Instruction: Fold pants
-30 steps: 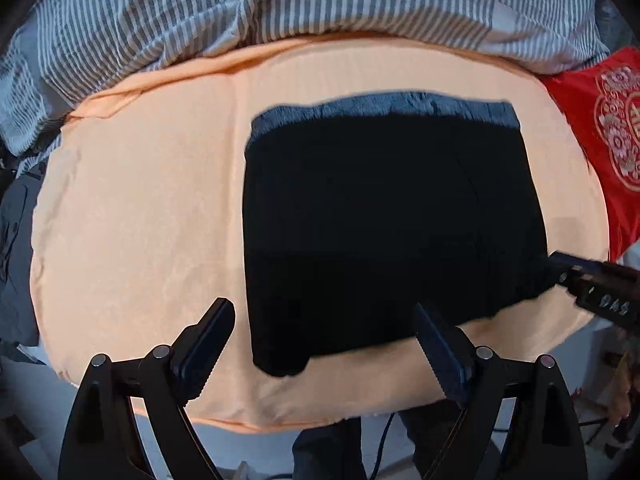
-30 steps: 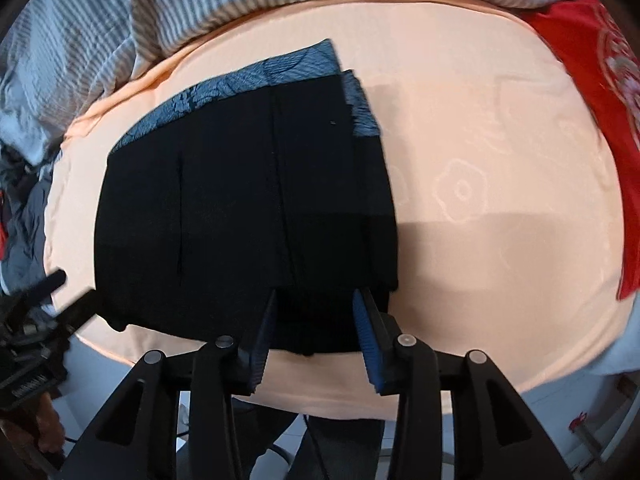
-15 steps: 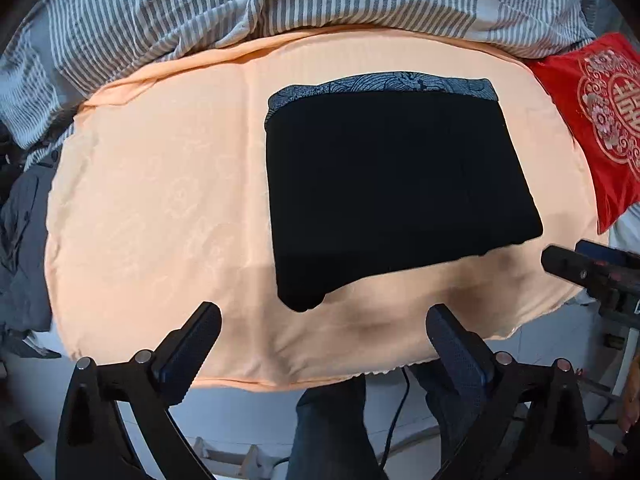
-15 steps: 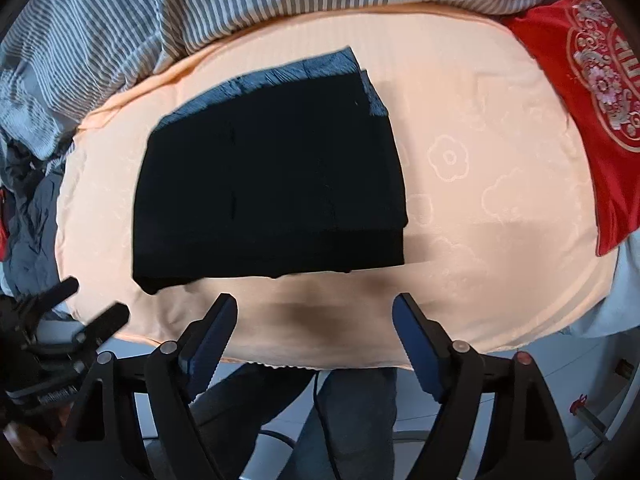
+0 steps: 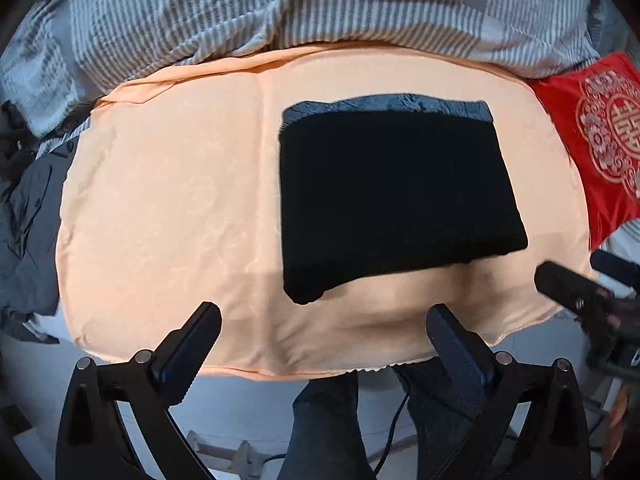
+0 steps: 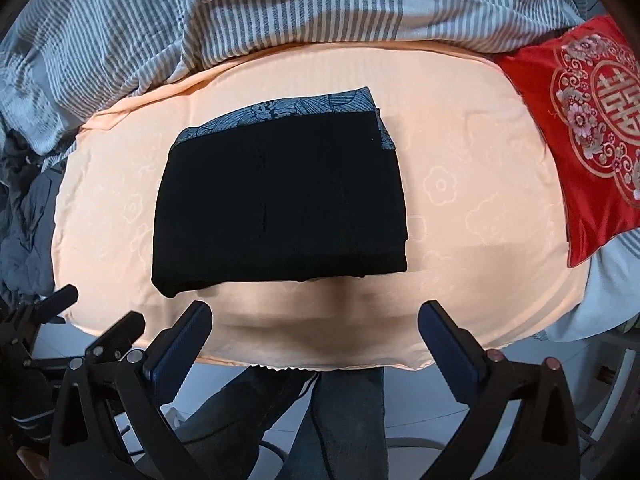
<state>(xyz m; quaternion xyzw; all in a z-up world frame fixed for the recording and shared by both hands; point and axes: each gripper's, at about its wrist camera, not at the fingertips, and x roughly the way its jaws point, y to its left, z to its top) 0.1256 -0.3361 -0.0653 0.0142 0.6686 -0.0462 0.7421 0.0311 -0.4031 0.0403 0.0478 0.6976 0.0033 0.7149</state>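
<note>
Spanning the top of both views, a grey-and-white striped duvet [image 6: 248, 12] bunches from 9 through 12 to 2 o'clock. Below it lies a peach pad [image 5: 168, 216] with faint embossed flowers, filling the centre of the bed. Red embroidered cushion [image 6: 580, 132] at 2–3 o'clock, overlapping the pad's edge. Dark grey clothing [image 5: 28, 224] heaped at 9 o'clock, off the pad.

Pants [image 6: 280, 208], black, folded into a squat rectangle, flat on the pad near centre; blue patterned waistband [image 6: 288, 110] showing along the 12 o'clock edge.

A person's legs [image 6: 344, 412] in dark trousers at 6 o'clock, beside the bed edge.

Left tool [image 5: 322, 340]: jaws spread wide, nothing between them, clear of the pants. Right tool [image 6: 314, 340]: jaws just been opening, now spread wide, empty, also off the fabric.
</note>
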